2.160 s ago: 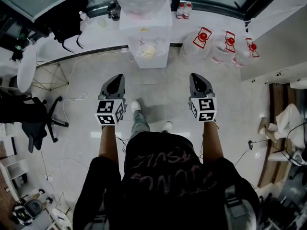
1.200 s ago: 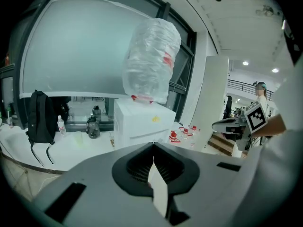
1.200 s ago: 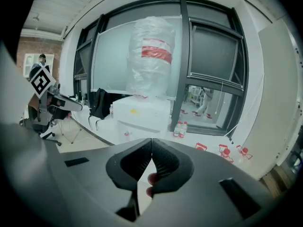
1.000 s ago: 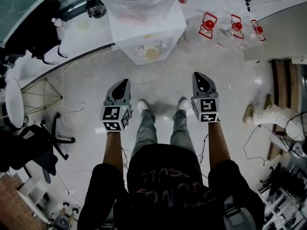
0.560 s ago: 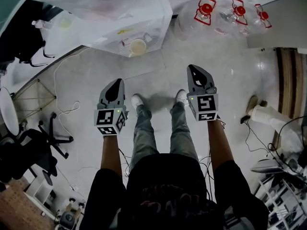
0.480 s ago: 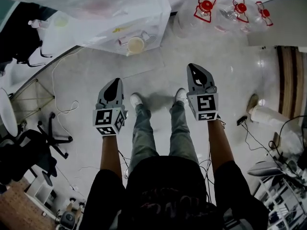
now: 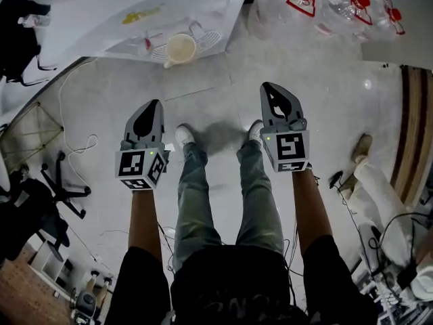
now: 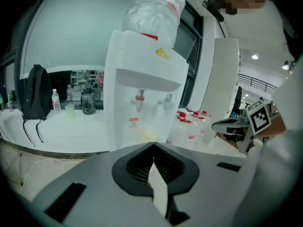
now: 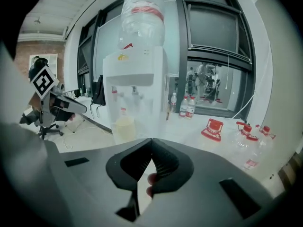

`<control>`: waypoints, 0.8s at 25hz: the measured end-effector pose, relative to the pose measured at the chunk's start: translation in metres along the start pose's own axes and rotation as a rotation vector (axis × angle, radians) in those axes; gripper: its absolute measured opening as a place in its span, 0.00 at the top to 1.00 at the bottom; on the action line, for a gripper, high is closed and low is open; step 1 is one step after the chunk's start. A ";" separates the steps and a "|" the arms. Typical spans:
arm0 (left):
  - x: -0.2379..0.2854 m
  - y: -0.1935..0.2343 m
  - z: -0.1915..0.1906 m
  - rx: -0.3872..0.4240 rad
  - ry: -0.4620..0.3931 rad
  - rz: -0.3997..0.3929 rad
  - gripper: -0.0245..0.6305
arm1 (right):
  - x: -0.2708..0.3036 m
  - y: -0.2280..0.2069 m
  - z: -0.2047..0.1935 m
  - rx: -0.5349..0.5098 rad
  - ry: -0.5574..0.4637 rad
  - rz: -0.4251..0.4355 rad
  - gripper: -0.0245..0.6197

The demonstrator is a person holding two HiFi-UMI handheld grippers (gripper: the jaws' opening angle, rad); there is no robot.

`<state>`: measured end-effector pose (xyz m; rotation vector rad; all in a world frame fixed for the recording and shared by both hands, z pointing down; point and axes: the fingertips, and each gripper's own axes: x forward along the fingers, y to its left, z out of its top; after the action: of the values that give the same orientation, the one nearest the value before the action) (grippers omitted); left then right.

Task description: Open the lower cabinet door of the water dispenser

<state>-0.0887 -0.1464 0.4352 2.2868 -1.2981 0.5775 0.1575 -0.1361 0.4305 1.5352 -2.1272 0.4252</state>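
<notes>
Head view: I hold the left hand-held gripper [image 7: 150,110] and right hand-held gripper [image 7: 272,93] above the floor [image 7: 223,80], short of the water dispenser [image 7: 115,19]. Left gripper view: jaws together, empty. Right gripper view: jaws together, water dispenser ahead

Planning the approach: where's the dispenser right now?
Head view, top left: the dispenser stands ahead of the left gripper and right gripper, cup on its tray, jugs on the floor to its right. Both gripper views show it ahead.
</notes>
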 end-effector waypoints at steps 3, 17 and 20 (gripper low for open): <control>0.013 0.009 -0.023 -0.010 0.004 0.018 0.95 | 0.018 0.000 -0.018 0.009 -0.002 0.019 0.94; 0.103 0.045 -0.127 0.012 0.002 0.061 0.95 | 0.117 -0.008 -0.131 0.005 -0.003 0.054 0.94; 0.120 0.055 -0.146 0.008 -0.003 0.066 0.95 | 0.138 -0.009 -0.151 0.014 -0.007 0.058 0.94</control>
<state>-0.1004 -0.1711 0.6304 2.2593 -1.3797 0.6034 0.1607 -0.1715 0.6323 1.4877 -2.1829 0.4566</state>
